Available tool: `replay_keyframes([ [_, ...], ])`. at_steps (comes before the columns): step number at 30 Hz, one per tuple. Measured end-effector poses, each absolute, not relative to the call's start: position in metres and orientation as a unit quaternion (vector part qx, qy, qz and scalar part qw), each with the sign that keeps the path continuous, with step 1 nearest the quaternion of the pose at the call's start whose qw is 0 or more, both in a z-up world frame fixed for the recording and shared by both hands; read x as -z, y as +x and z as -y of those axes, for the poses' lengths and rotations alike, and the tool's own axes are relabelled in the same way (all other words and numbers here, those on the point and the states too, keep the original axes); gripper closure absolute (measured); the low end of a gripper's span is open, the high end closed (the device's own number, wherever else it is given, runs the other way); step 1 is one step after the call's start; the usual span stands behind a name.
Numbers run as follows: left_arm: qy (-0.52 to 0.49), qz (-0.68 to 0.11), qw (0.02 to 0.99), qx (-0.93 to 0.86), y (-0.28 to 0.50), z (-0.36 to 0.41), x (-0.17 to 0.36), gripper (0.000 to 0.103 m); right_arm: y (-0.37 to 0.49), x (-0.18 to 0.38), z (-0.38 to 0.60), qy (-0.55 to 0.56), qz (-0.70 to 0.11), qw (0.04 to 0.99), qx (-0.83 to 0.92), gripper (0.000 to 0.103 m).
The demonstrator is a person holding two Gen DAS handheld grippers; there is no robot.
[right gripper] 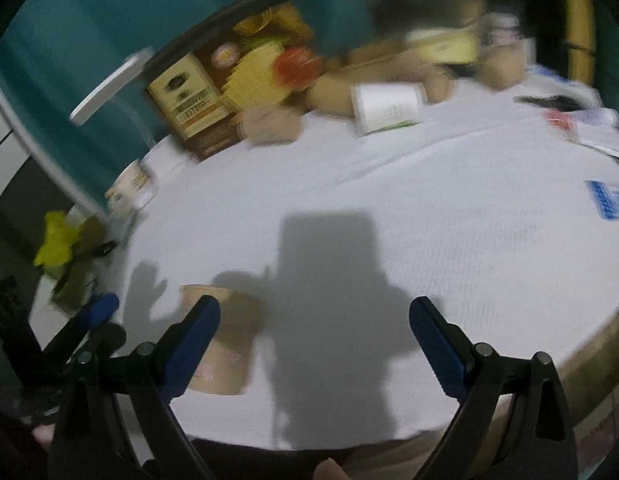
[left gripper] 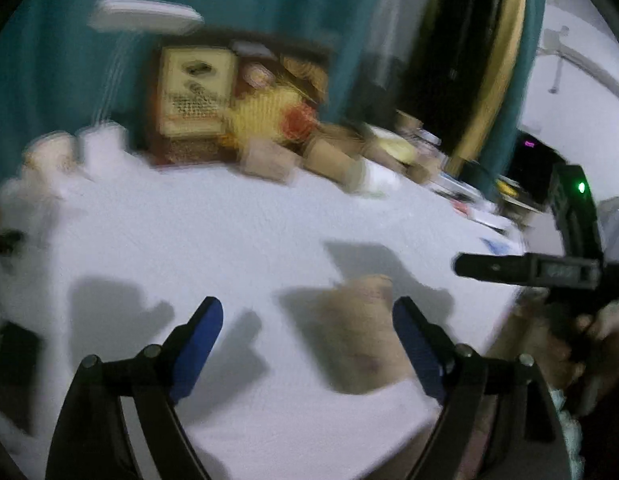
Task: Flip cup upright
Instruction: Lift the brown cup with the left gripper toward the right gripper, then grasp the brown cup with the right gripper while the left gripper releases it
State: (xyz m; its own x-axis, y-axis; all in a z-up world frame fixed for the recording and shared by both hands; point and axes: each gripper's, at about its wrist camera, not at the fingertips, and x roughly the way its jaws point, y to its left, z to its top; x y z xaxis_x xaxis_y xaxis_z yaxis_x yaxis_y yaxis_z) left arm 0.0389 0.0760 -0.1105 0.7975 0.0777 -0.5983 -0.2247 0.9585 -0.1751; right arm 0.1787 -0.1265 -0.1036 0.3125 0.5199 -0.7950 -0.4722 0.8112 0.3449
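A tan paper cup [left gripper: 357, 332] stands on the white tablecloth [left gripper: 229, 240], blurred by motion; which end is up I cannot tell. My left gripper [left gripper: 307, 312] is open around it: the cup sits close to the right blue pad, far from the left one. In the right wrist view the same cup [right gripper: 225, 344] shows just behind the left finger of my right gripper [right gripper: 315, 310], which is open with only cloth and shadow between its fingers. A left-gripper fingertip [right gripper: 103, 306] shows at the left. The right tool's black finger [left gripper: 509, 268] reaches in from the right.
At the back stand a printed brown box [right gripper: 189, 108], several brown paper cups [right gripper: 333, 92], a white cup on its side [right gripper: 389, 106] and a white lamp head [left gripper: 145, 14]. Papers [right gripper: 589, 128] lie at the right. The table's rim [right gripper: 589, 348] curves near my right gripper.
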Motion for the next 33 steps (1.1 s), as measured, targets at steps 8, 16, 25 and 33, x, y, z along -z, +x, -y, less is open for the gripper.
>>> replay_keyframes([
  [8, -0.116, -0.303, 0.931, -0.168, 0.001, -0.129, 0.124, 0.016, 0.197, 0.132, 0.045, -0.034, -0.575, 0.735, -0.358, 0.008],
  [16, -0.128, -0.302, 0.926, -0.186, -0.019, -0.156, 0.131, 0.016, 0.2, 0.153, 0.022, -0.046, -0.629, 0.679, -0.375, 0.008],
  [25, -0.134, -0.308, 0.928, -0.162, -0.013, -0.153, 0.134, 0.016, 0.194, 0.155, 0.016, -0.061, -0.628, 0.667, -0.395, 0.035],
  [33, -0.13, -0.302, 0.932, -0.15, -0.008, -0.142, 0.127, 0.016, 0.195, 0.117, 0.031, -0.076, -0.514, 0.768, -0.373, 0.035],
])
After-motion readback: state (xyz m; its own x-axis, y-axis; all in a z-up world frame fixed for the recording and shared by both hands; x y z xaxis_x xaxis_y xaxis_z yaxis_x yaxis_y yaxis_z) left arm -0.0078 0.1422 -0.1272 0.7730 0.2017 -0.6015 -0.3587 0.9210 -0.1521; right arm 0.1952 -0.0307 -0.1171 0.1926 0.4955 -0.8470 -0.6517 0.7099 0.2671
